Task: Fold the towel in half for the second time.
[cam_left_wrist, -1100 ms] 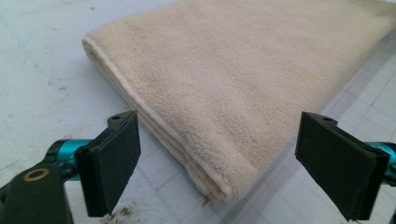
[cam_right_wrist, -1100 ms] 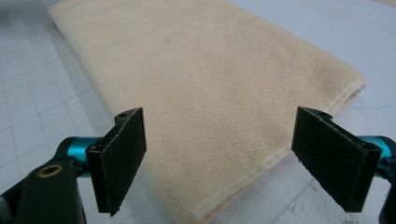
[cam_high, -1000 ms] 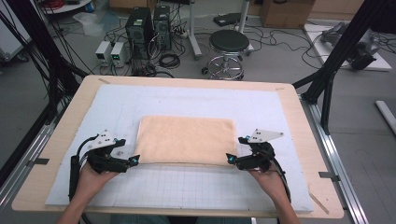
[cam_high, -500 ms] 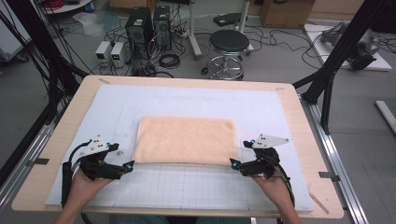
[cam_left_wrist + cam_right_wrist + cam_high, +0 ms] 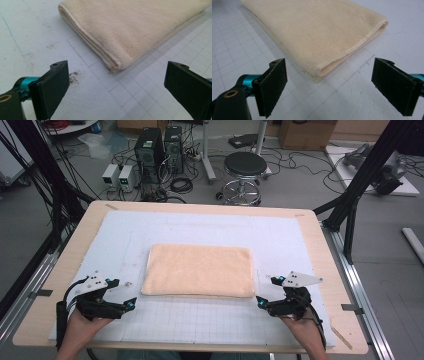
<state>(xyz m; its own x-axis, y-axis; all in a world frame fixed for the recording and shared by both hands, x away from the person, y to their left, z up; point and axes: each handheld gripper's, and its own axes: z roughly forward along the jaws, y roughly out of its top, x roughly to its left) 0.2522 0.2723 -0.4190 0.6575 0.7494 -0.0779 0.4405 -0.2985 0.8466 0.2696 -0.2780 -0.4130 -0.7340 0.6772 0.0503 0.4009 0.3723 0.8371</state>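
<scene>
Left tool (image 5: pixel 131 302) with jaws spread wide and empty, just short of the near left corner of the folded beige towel (image 5: pixel 199 270) lying mid-tabletop (image 5: pixel 320 235) on the white gridded mat (image 5: pixel 200 320), right tool (image 5: pixel 260 302) likewise wide and empty off the near right corner

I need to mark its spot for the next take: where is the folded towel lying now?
In the high view the folded towel lies mid-table on the white gridded mat, between the left gripper and right gripper, touching neither.
</scene>
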